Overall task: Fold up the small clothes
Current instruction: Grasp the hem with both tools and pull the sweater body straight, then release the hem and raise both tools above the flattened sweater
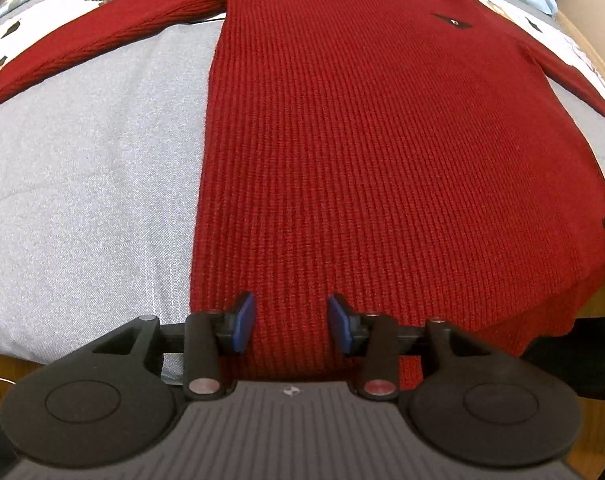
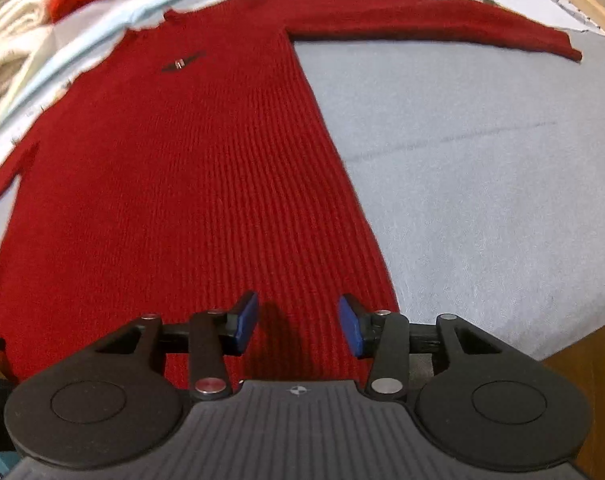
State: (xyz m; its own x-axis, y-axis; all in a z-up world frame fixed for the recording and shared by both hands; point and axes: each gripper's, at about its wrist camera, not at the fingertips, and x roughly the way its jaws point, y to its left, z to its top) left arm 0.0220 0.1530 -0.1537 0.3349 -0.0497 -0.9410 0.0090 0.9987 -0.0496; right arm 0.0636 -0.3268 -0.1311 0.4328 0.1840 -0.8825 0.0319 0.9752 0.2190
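Note:
A dark red ribbed knit sweater [image 1: 362,128] lies flat, front up, on a grey cloth surface [image 1: 94,184], with both sleeves spread out sideways. A small dark badge [image 1: 452,21] sits on its chest. My left gripper [image 1: 292,322] is open over the hem near the sweater's left edge, blue pads apart, holding nothing. The sweater also fills the right wrist view [image 2: 174,184], with one sleeve [image 2: 430,24] stretched to the right. My right gripper [image 2: 298,322] is open over the hem near the sweater's right edge, holding nothing.
The grey cloth [image 2: 482,184] covers the surface on both sides of the sweater. A white patterned sheet [image 1: 62,12] lies beyond the sleeves. Folded pale and red clothes [image 2: 26,16] are piled at the far left. A wooden edge [image 2: 582,380] runs along the near side.

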